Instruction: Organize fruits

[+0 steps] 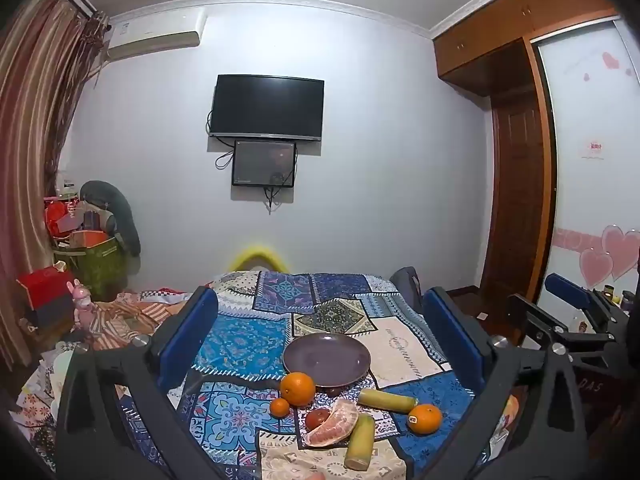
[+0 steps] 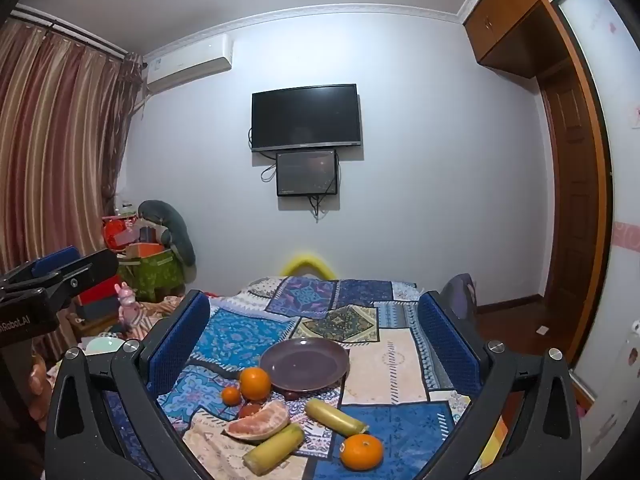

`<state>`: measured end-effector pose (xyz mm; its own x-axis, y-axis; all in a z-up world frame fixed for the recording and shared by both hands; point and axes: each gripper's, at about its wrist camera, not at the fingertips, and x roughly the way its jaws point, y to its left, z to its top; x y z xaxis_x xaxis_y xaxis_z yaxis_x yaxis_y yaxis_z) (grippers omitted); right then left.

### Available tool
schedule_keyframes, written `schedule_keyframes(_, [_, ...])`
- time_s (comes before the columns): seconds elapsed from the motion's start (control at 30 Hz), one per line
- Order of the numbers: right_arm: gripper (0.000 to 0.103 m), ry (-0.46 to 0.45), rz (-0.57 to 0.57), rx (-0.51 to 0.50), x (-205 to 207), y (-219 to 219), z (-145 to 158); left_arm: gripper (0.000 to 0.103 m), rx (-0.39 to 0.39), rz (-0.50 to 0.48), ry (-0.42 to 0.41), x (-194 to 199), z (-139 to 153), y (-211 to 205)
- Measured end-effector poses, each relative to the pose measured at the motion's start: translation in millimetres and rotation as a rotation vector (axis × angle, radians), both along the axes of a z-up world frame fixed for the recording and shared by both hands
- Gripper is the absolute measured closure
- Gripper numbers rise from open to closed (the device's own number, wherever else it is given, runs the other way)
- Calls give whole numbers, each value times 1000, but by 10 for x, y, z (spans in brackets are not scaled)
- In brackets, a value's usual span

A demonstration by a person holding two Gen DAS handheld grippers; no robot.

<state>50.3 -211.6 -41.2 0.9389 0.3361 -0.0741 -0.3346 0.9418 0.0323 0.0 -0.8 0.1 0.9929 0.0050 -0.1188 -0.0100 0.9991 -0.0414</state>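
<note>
A purple plate [image 1: 326, 360] [image 2: 304, 364] sits bare on the patchwork cloth. In front of it lie a large orange [image 1: 298, 388] [image 2: 255, 383], a small orange [image 1: 279, 407], a red fruit [image 1: 318, 418], a peeled pomelo wedge [image 1: 334, 426] [image 2: 260, 424], two yellow-green sticks [image 1: 386, 400] [image 1: 360, 440] and a stickered orange [image 1: 425, 419] [image 2: 361, 452]. My left gripper [image 1: 320, 300] is open above the near side of the table, with nothing between its blue pads. Beside it, my right gripper [image 2: 314, 300] is also open and holds nothing.
The patchwork cloth [image 2: 392, 360] covers the whole table. A small dark fruit [image 1: 334, 391] lies by the plate's near rim. A pink rabbit toy [image 1: 82, 306] and boxes crowd the left side. A chair back [image 2: 460, 292] stands at the far right corner, with a wooden door [image 2: 572, 200] beyond.
</note>
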Motion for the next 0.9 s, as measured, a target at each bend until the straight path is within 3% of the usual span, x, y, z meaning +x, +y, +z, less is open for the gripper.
schedule_keyframes(0.27, [0, 4, -2, -1, -3, -6, 12, 0, -30, 16, 1, -10, -14, 61])
schedule_keyframes(0.9, [0, 2, -6, 16, -23, -24, -10, 0, -10, 10, 17, 48, -63, 21])
